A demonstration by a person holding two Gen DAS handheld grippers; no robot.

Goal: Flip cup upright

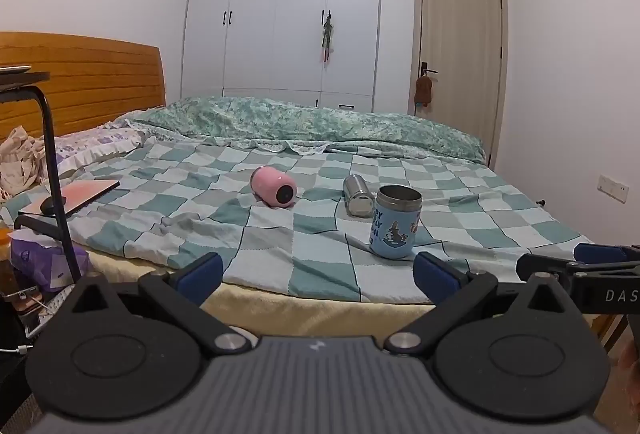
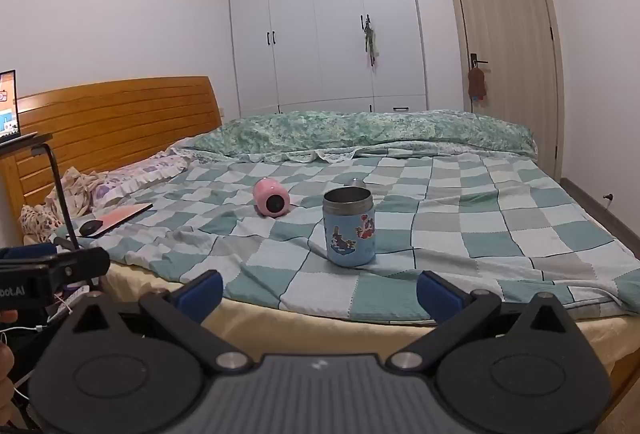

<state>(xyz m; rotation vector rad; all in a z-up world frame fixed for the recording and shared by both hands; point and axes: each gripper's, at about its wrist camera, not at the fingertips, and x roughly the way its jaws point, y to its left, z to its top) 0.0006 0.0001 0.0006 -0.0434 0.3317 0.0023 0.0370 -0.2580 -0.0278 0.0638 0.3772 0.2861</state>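
A blue cartoon-printed cup (image 1: 395,222) (image 2: 349,228) stands upright on the checked bedspread, steel rim up. A pink cup (image 1: 274,188) (image 2: 272,198) lies on its side to its left, base toward me. A steel cup (image 1: 357,195) lies on its side behind the blue one; in the right wrist view only its top (image 2: 356,181) shows. My left gripper (image 1: 318,276) is open and empty, held off the bed's near edge. My right gripper (image 2: 320,292) is open and empty, also short of the bed, facing the blue cup.
A black side table leg (image 1: 56,173) stands at the left over a pink laptop (image 1: 76,195) and a mouse (image 1: 53,205). A rolled green quilt (image 1: 304,123) lies across the far side of the bed. A wardrobe (image 1: 280,13) and a door (image 1: 460,49) stand behind.
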